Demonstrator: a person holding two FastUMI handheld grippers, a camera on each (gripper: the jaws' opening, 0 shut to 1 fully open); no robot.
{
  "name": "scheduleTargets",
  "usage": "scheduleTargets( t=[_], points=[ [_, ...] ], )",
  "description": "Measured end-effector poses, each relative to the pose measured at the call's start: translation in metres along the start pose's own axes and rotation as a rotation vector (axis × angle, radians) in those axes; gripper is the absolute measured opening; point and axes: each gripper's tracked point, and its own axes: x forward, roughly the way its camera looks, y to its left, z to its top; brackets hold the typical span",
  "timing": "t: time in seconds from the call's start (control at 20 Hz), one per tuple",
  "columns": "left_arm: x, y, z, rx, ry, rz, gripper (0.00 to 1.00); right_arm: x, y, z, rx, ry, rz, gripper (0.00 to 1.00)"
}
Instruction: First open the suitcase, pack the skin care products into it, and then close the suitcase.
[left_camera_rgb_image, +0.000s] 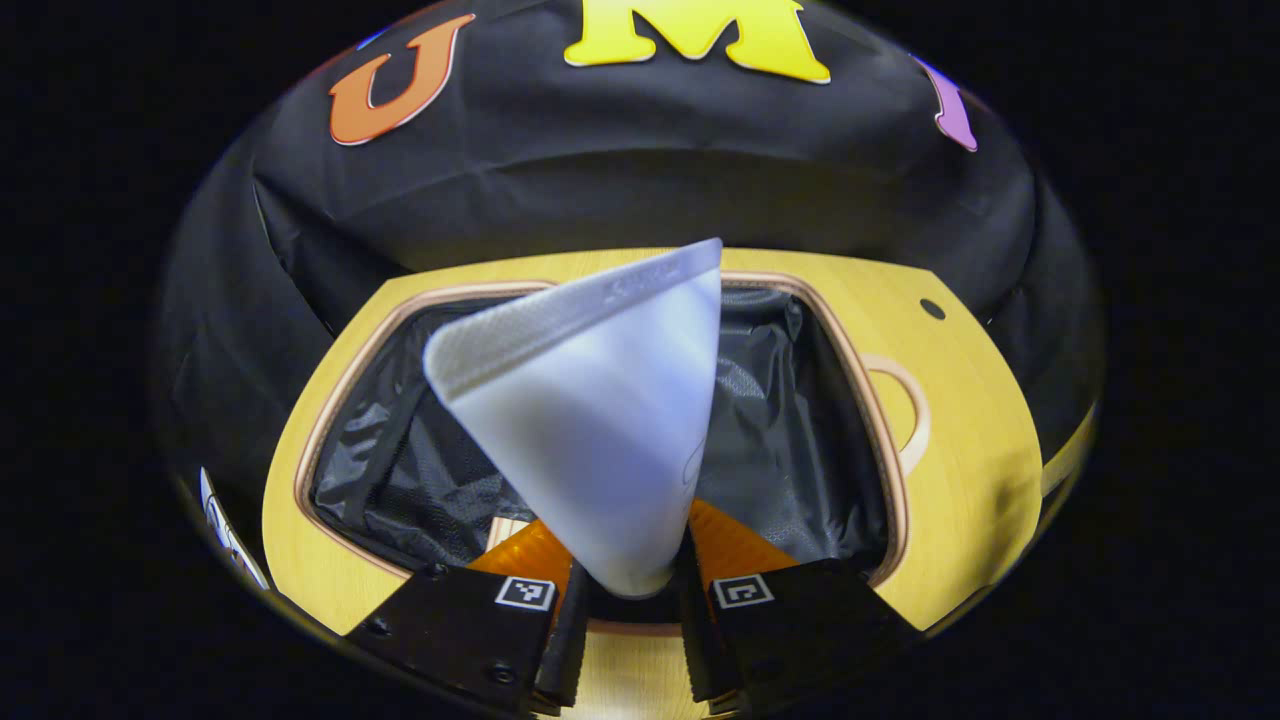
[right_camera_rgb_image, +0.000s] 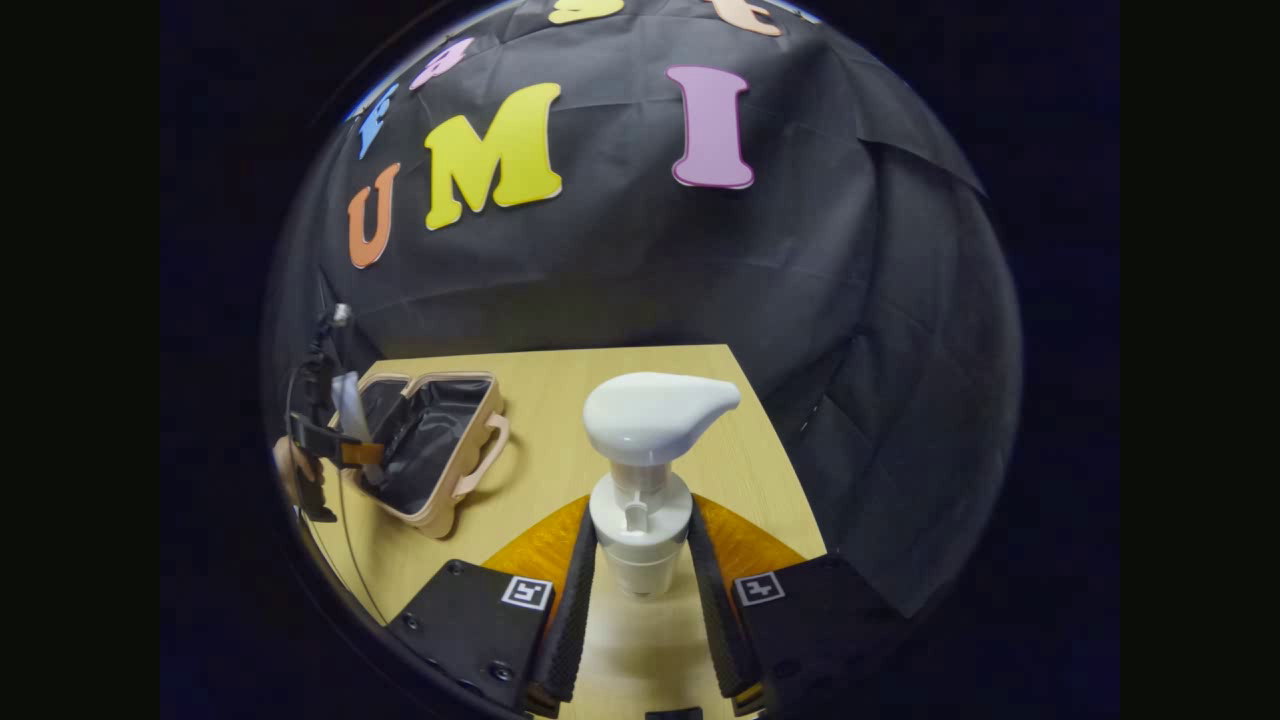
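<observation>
In the left gripper view, my left gripper is shut on the round end of a white tube. The tube's flat crimped end points up and away. It hangs over the open suitcase, a small beige case with black lining. In the right gripper view, a white pump bottle stands upright on the wooden table. My right gripper is shut on its body, one finger on each side. Far left in that view, the left gripper holds the tube above the suitcase.
The suitcase's loop handle faces the right side of the table. A small dark hole marks the tabletop beyond it. Black cloth wall closes the back and right side of the table. A hand holds the left gripper.
</observation>
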Motion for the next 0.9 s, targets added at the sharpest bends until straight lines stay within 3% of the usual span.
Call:
scheduleTargets(
  t=[0.1, 0.15, 0.25, 0.3, 0.35, 0.4, 0.5, 0.6, 0.65, 0.9],
  points=[
    [0.02, -0.002, -0.009, -0.004, 0.053, -0.006, 0.43, -0.007, 0.016, 0.004, -0.015, -0.007, 0.015, 0.49],
    [0.027, -0.003, -0.012, -0.002, 0.075, -0.013, 0.48, -0.009, 0.024, 0.005, -0.023, -0.011, 0.022, 0.49],
    [0.036, -0.003, -0.017, 0.012, 0.11, -0.009, 0.43, -0.011, 0.036, 0.007, -0.047, -0.015, 0.031, 0.47],
    [0.038, -0.005, -0.01, 0.02, 0.098, -0.006, 0.48, -0.012, 0.041, 0.009, -0.058, -0.019, 0.035, 0.49],
    [0.041, -0.007, -0.008, 0.033, 0.105, -0.006, 0.43, -0.011, 0.047, 0.012, -0.071, -0.027, 0.04, 0.49],
    [0.041, -0.007, -0.007, 0.041, 0.11, -0.003, 0.47, -0.01, 0.052, 0.013, -0.086, -0.03, 0.045, 0.49],
    [0.049, -0.008, -0.004, 0.051, 0.112, -0.003, 0.43, -0.008, 0.06, 0.019, -0.107, -0.045, 0.051, 0.49],
    [0.056, -0.007, -0.01, 0.046, 0.135, -0.003, 0.47, -0.005, 0.069, 0.022, -0.104, -0.045, 0.062, 0.49],
    [0.059, -0.006, -0.018, 0.032, 0.164, -0.008, 0.43, -0.004, 0.072, 0.022, -0.098, -0.043, 0.069, 0.49],
    [0.06, -0.01, -0.011, 0.014, 0.134, -0.044, 0.45, 0.004, 0.094, 0.032, -0.087, -0.032, 0.091, 0.49]
  ],
)
